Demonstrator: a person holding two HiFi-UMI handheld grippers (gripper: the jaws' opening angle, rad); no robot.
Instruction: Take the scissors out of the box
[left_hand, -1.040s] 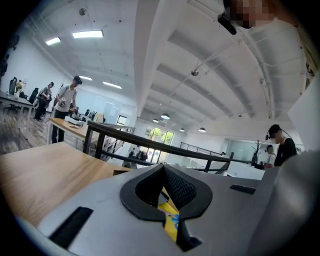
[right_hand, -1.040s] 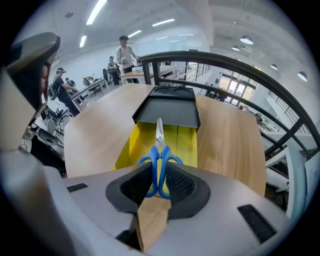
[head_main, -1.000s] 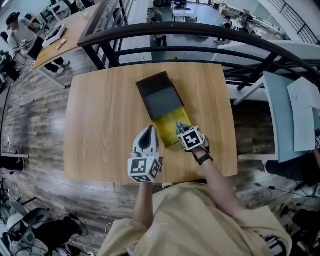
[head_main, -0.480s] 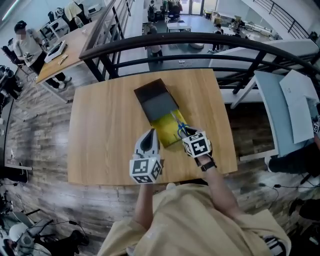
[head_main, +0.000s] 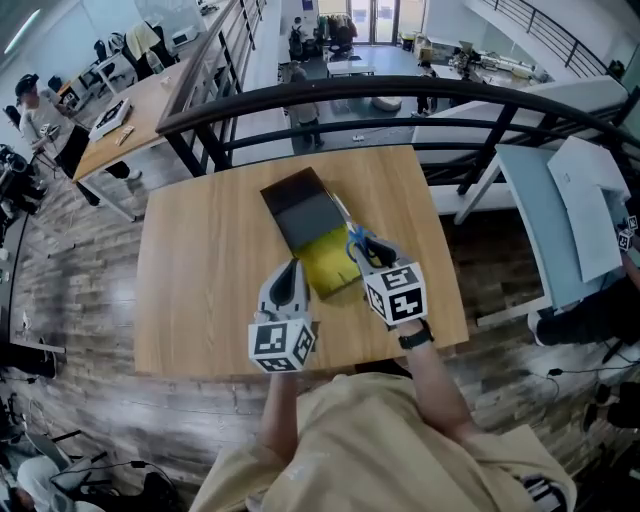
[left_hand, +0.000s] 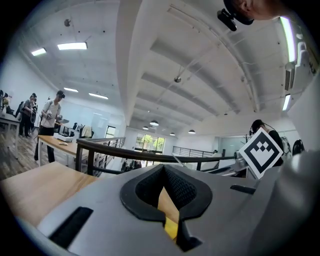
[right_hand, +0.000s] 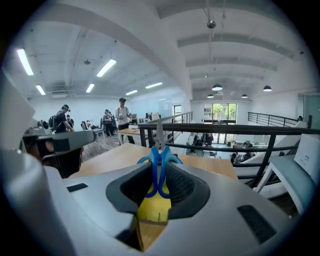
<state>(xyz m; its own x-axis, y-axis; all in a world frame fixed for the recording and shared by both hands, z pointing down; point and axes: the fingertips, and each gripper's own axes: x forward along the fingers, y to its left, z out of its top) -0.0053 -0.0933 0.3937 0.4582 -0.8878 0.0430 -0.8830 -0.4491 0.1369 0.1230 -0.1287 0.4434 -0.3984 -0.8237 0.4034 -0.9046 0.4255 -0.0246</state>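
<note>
The scissors (head_main: 358, 243), with blue handles and silver blades, hang over the right edge of the box (head_main: 330, 268), blades pointing away from me. My right gripper (head_main: 376, 260) is shut on the handles. In the right gripper view the scissors (right_hand: 159, 162) stand upright between the jaws of my right gripper (right_hand: 160, 169), with the yellow box (right_hand: 152, 209) below. The box has a yellow inside and a black lid (head_main: 298, 205) pushed to its far end. My left gripper (head_main: 292, 268) is shut and holds nothing, just off the box's near left corner. In its own view my left gripper (left_hand: 164, 169) points level.
The box lies on a wooden table (head_main: 200, 260) with bare wood around it. A black railing (head_main: 330, 85) runs along the table's far edge. A grey table with papers (head_main: 570, 200) stands to the right. People sit at a desk (head_main: 110, 120) at far left.
My right gripper has risen with the scissors, lifting them out of the box's yellow inside. The left gripper has risen a little beside the box.
</note>
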